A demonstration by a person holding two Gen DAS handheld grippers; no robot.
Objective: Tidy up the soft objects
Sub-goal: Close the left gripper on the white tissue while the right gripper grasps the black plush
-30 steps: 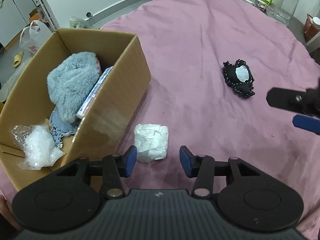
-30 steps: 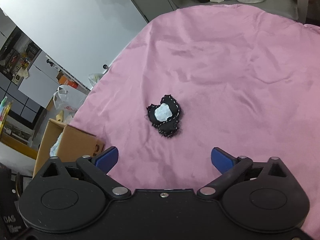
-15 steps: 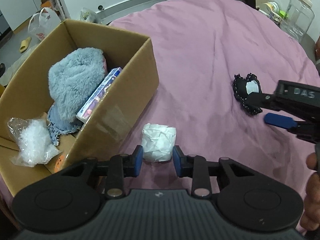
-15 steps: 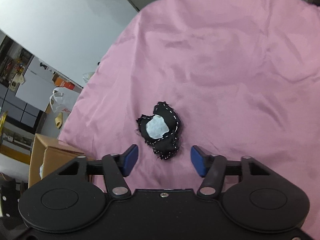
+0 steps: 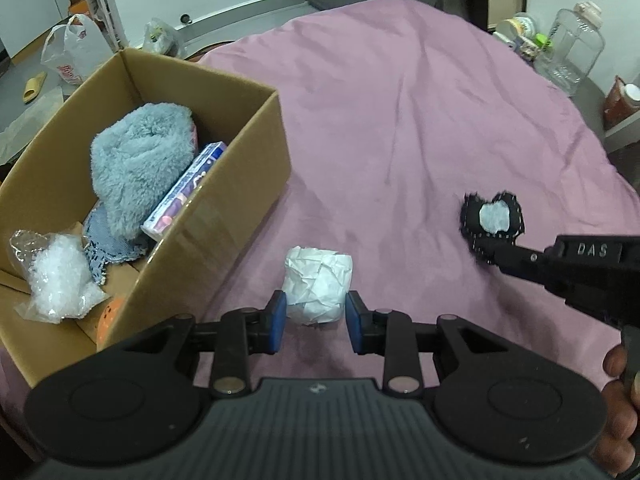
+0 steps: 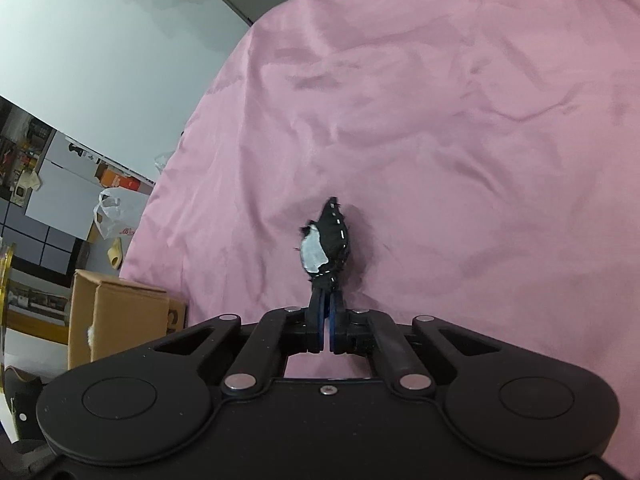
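Pink cloth covers the surface, and on it my left tongs (image 5: 314, 322) grasp the crumpled white paper ball (image 5: 317, 289), just beside the cardboard box (image 5: 224, 216), which lies to their left. My right tongs (image 6: 326, 330) are clenched on the black fabric piece (image 6: 326, 242), whose long axis points away from them. Only the left view shows inside the box: a grey fluffy item (image 5: 136, 164).

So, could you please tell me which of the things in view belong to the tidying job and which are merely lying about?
Job:
white crumpled wad between the left gripper pads
black stitched pouch pinched by the right gripper
cardboard box holding a fluffy blue item

Lying about:
clear plastic jug
white carrier bag
yellow slipper
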